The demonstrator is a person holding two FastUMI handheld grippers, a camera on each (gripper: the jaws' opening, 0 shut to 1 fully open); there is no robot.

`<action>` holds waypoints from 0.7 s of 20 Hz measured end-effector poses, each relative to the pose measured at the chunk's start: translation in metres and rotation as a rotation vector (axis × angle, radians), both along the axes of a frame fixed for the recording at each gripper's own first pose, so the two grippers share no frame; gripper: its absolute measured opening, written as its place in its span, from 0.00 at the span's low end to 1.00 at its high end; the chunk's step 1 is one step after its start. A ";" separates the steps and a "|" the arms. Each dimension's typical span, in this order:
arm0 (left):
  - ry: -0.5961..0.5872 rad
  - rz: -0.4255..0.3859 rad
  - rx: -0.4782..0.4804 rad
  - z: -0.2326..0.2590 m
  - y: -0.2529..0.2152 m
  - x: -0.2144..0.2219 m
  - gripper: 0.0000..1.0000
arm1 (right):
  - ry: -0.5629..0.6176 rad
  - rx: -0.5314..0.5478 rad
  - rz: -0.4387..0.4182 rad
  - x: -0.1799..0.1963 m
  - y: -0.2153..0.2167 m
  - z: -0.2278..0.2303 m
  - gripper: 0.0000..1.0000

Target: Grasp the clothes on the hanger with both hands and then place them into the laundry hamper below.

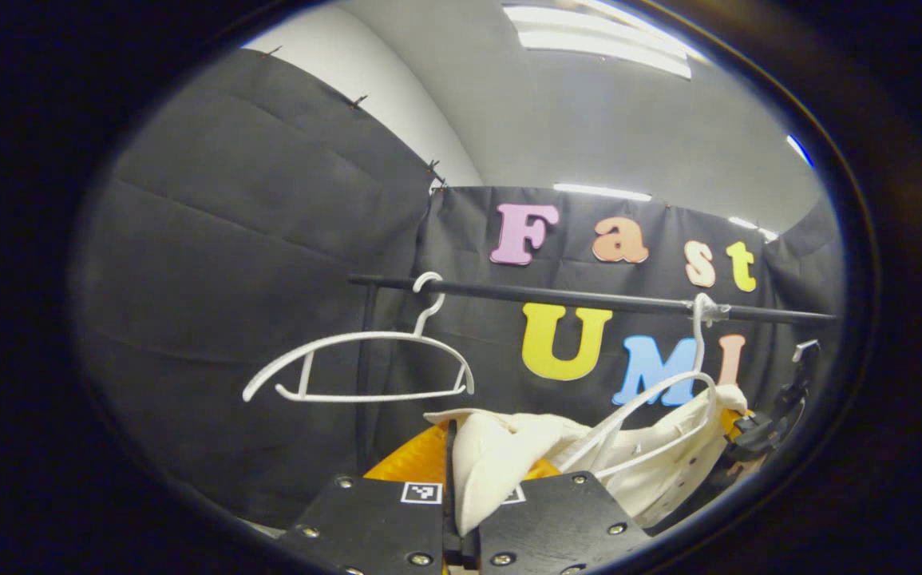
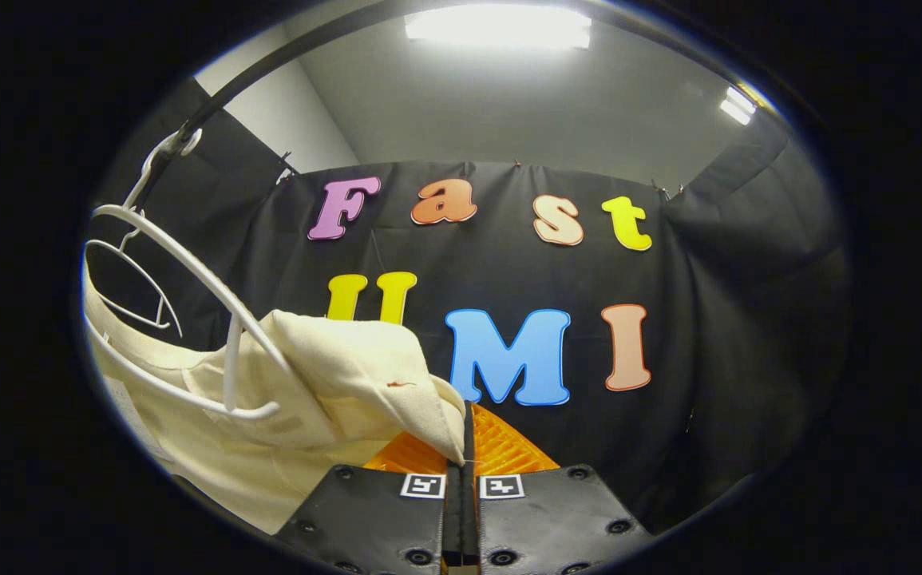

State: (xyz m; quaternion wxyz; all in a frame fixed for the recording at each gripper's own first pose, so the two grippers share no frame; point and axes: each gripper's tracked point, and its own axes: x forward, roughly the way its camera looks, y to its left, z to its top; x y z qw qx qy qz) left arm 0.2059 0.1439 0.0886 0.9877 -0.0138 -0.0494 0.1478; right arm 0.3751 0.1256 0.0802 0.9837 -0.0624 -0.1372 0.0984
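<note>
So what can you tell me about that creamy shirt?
The shirt is cream, soft-looking cloth, crumpled and folded. It is partly draped over a white hanger that hangs from a black rail. One fold is pinched in the right tool, another in the left tool. A tiny reddish mark shows on it.

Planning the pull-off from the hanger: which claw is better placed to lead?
Probably the left claw: its garment fold already lies off the hanger. Beside the right claw, cloth still drapes over the hanger arm.
</note>
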 end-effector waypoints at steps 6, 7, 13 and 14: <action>0.074 0.026 0.001 -0.042 0.029 -0.008 0.02 | 0.052 -0.031 -0.012 0.003 -0.007 -0.029 0.01; 0.087 0.030 -0.008 -0.050 0.034 -0.009 0.02 | 0.064 -0.037 -0.008 0.005 -0.007 -0.034 0.01; 0.155 0.058 -0.041 -0.096 0.028 -0.014 0.02 | 0.115 -0.064 0.022 0.007 -0.007 -0.060 0.01; 0.163 0.066 -0.048 -0.105 0.028 -0.017 0.02 | 0.122 -0.070 0.028 0.008 -0.008 -0.066 0.01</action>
